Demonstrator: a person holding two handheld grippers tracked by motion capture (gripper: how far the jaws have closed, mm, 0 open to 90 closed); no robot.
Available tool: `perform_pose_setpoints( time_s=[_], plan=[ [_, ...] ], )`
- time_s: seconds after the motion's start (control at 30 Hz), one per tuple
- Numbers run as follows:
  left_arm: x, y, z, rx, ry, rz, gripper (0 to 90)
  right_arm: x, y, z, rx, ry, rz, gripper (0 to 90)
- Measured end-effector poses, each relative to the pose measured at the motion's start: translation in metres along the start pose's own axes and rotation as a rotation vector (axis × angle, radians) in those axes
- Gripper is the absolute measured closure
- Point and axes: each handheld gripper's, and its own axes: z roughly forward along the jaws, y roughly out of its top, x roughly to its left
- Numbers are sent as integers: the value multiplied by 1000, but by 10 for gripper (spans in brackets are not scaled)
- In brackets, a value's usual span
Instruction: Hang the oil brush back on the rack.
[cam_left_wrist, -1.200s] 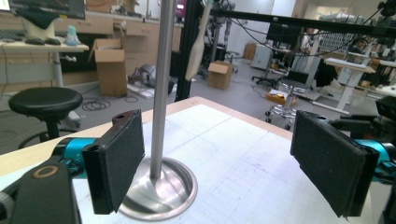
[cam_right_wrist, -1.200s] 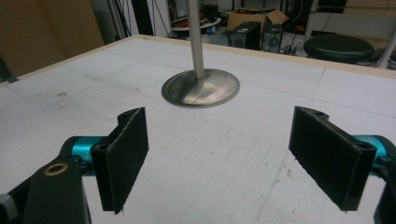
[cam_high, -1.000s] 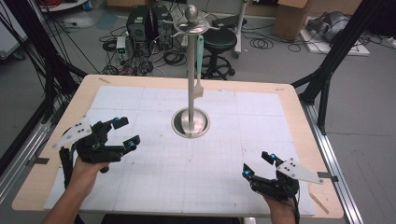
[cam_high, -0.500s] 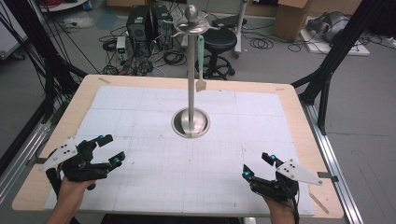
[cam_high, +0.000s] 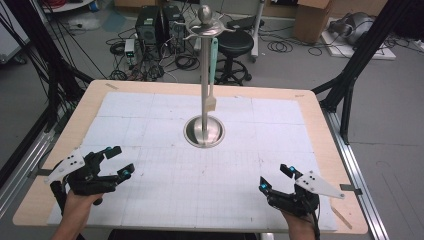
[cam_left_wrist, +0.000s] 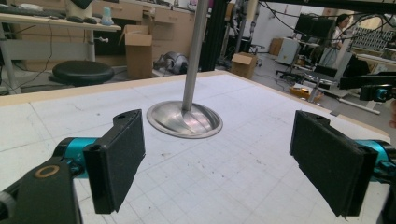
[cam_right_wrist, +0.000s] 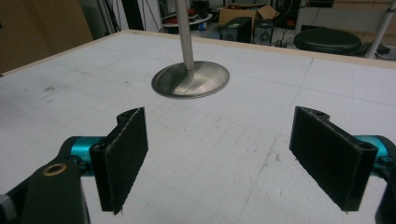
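Standing at the person's side of the table (cam_high: 60, 150), I see the left gripper (cam_high: 114, 161) hovering low near the 8 o'clock corner of the white gridded mat (cam_high: 165, 195), held in the person's left hand (cam_high: 80, 200), its jaws spread wide with nothing between them; the left gripper view looks between the two black pads (cam_left_wrist: 119, 158) straight at the bare mat and the stand's base. At the middle of the table, toward 12 o'clock from both grippers and well apart from each, the metal stand (cam_high: 204, 90) rises upright from its round dished base (cam_high: 204, 132), and a pale green spatula (cam_high: 212, 75) hangs from the hooks at its top, close beside the pole. Over at 4 o'clock, the right gripper (cam_high: 276, 179) sits just above the mat, its jaws likewise parted and empty.
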Motion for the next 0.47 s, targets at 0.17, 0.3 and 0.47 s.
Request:
perform_pose_setpoints(
  time_s=[0.17, 0.3, 0.47],
  plan=[
    [0, -1, 0, 6, 0, -5, 185, 0, 0, -1, -1, -2, 3, 181],
    [-1, -4, 1, 19, 2, -3, 189, -1, 0, -1, -3, -5, 3, 181],
    [0, -5, 1, 13, 4, -10, 189, -3, -1, -1, -3, -6, 9, 182]
  ],
)
